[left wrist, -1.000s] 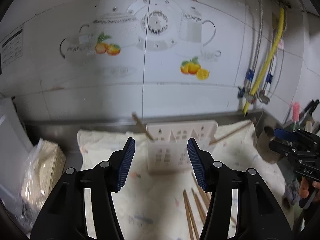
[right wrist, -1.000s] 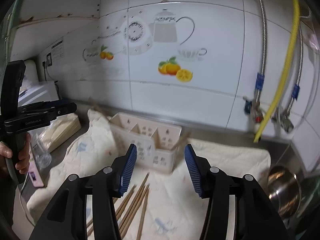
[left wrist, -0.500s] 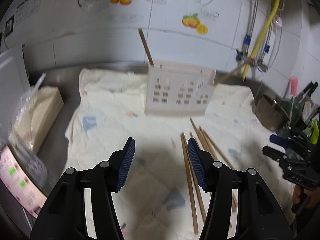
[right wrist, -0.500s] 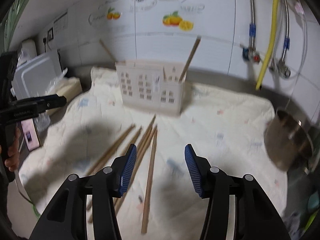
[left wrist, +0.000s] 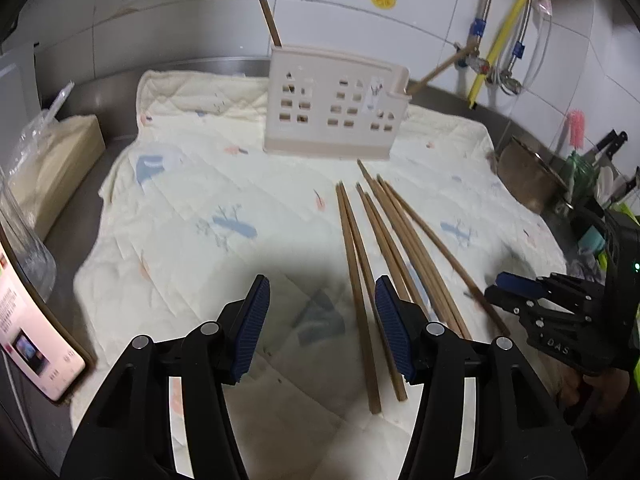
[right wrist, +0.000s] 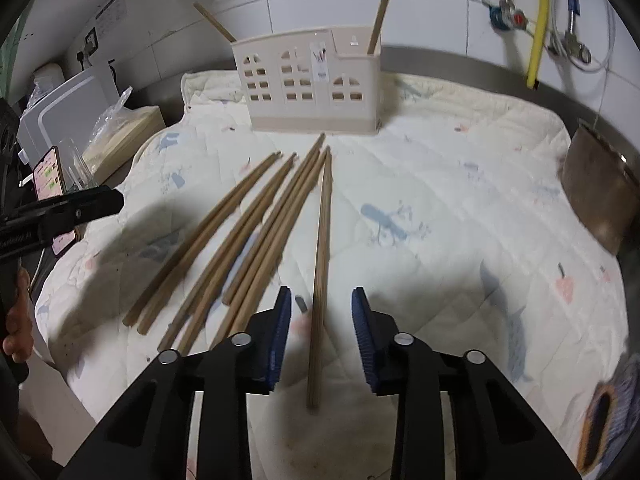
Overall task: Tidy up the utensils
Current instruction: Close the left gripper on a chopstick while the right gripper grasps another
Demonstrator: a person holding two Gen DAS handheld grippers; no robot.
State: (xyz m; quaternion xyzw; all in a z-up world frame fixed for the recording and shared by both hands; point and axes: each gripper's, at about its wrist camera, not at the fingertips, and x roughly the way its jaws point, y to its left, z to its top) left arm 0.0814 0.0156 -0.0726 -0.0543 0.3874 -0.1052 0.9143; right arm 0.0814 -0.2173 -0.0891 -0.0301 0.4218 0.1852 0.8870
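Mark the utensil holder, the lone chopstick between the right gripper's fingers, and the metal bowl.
utensil holder (right wrist: 308, 92), right wrist view, front wall
lone chopstick (right wrist: 322, 248), right wrist view, mid-shaft
metal bowl (right wrist: 596, 196), right wrist view, outer side

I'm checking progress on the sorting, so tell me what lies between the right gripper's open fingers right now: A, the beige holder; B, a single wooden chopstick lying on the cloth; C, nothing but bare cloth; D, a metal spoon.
B: in the right wrist view the right gripper is open and straddles one chopstick lying flat on the cloth, apart from the others.
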